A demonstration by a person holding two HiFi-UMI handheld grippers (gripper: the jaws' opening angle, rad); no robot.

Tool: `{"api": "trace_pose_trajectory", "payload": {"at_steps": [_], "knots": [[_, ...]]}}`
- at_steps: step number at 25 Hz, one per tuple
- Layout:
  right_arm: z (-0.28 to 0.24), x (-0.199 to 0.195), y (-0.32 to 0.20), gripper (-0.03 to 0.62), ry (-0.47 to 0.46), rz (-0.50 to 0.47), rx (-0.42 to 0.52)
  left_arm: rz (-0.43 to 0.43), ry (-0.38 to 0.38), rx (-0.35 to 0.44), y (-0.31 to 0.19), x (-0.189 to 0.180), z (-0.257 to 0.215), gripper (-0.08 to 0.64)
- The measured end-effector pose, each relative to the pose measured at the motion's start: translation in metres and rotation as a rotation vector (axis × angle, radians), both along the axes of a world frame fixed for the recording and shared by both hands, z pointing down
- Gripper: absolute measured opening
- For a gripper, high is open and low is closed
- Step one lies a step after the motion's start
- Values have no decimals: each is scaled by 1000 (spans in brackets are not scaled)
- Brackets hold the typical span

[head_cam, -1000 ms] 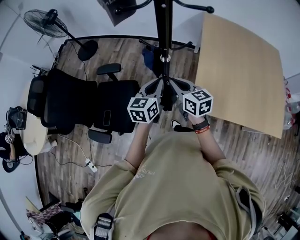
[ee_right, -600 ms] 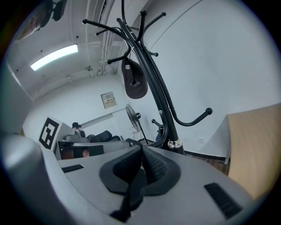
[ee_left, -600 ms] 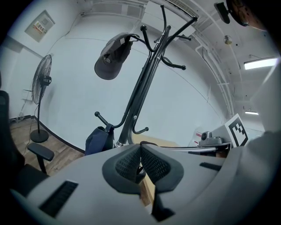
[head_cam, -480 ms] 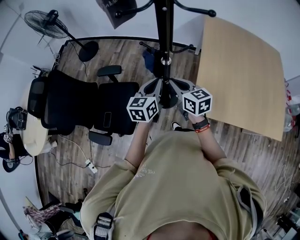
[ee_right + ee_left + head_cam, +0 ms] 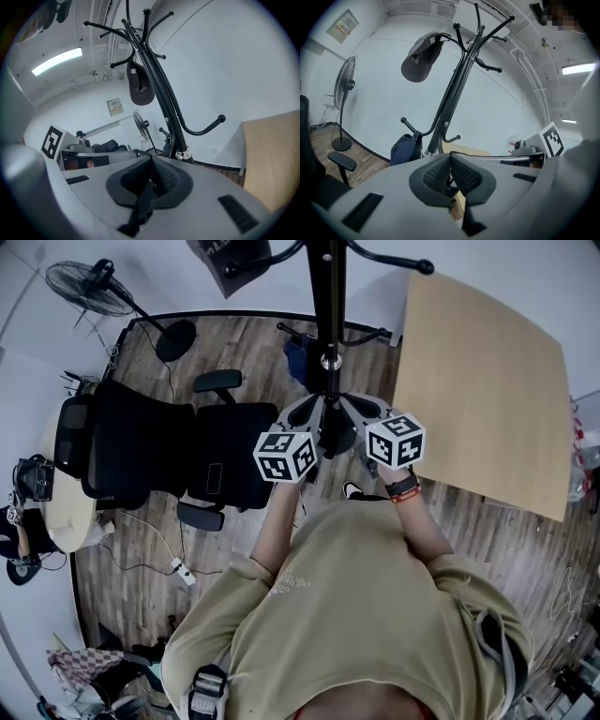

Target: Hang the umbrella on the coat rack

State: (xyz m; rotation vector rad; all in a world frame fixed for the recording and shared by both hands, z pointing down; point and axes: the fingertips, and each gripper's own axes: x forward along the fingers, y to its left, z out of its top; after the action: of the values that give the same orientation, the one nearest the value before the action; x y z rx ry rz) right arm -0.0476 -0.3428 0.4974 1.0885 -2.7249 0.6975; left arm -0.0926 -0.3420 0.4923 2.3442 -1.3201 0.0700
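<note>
A black coat rack [image 5: 329, 306] stands right in front of me, its hooked arms spreading overhead [image 5: 454, 89] [image 5: 159, 84]. Both grippers are held close together at its pole, left gripper [image 5: 307, 418] and right gripper [image 5: 361, 413]. Each gripper [image 5: 450, 171] [image 5: 151, 176] is shut, pinching a thin black strap [image 5: 140, 206] that appears to stretch between them. A dark bundle [image 5: 336, 439], apparently the umbrella, hangs under the jaws and is mostly hidden. A dark cap [image 5: 421, 56] hangs on an upper hook and a blue bag [image 5: 404, 149] on a low hook.
A black office chair [image 5: 169, 451] stands to the left of the rack, with a standing fan [image 5: 89, 287] beyond it. A large wooden board [image 5: 483, 381] leans at the right. A cable and power strip [image 5: 178, 568] lie on the wood floor.
</note>
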Motion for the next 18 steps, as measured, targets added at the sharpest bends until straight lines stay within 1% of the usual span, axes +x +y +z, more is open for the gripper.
{"api": "trace_pose_trajectory", "payload": {"at_steps": [6, 18], "knots": [[3, 2, -3, 18, 15, -4, 0, -6, 0, -10, -4, 2, 3, 25], [21, 0, -8, 18, 31, -23, -28, -20, -26, -40, -7, 1, 21, 25]]}}
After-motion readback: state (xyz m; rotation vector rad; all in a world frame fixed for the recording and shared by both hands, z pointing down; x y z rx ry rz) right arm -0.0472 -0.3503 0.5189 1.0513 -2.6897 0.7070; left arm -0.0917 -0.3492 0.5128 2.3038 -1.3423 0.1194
